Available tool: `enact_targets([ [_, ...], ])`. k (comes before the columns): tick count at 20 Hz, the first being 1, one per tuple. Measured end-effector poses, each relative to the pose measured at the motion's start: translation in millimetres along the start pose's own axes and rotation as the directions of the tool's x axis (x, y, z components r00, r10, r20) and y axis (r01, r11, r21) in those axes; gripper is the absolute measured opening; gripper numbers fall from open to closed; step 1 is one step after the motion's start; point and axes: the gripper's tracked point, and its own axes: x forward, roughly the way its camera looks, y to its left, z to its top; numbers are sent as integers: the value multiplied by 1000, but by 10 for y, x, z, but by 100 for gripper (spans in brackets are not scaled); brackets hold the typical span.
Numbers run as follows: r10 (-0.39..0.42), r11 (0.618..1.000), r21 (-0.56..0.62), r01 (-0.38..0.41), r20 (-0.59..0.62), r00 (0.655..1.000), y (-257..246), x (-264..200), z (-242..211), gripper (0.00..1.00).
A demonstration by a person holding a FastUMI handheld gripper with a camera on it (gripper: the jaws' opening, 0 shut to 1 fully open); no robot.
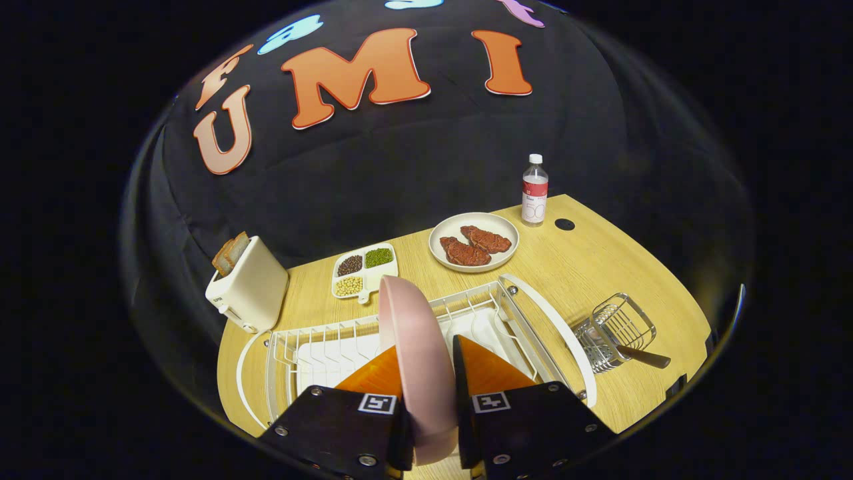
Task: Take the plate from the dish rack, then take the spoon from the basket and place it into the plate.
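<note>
Gripper (426, 373) closed on pink round plate (416, 360); both fingers press plate faces, one each side. Plate stands on edge between fingers, over white wire dish rack (506, 313), because rack slots keep dishes upright; edge-on hold fits that. Cannot tell if plate already clear of slots. Spoon (643, 357) lies in metal wire basket (616, 333), right of rack on pale wooden table (600, 260), handle poking out. Judgement: first step underway; plate must go flat on table before spoon.

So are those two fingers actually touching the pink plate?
Touching. In the gripper view the pink plate stands on edge between the gripper's two fingers, and both press against its faces above the dish rack.
</note>
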Motion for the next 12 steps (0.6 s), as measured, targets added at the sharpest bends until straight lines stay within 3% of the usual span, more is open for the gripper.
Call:
enact_targets([
  [12,-8,1000,-13,7,-34,999,-71,-45,45,27],
])
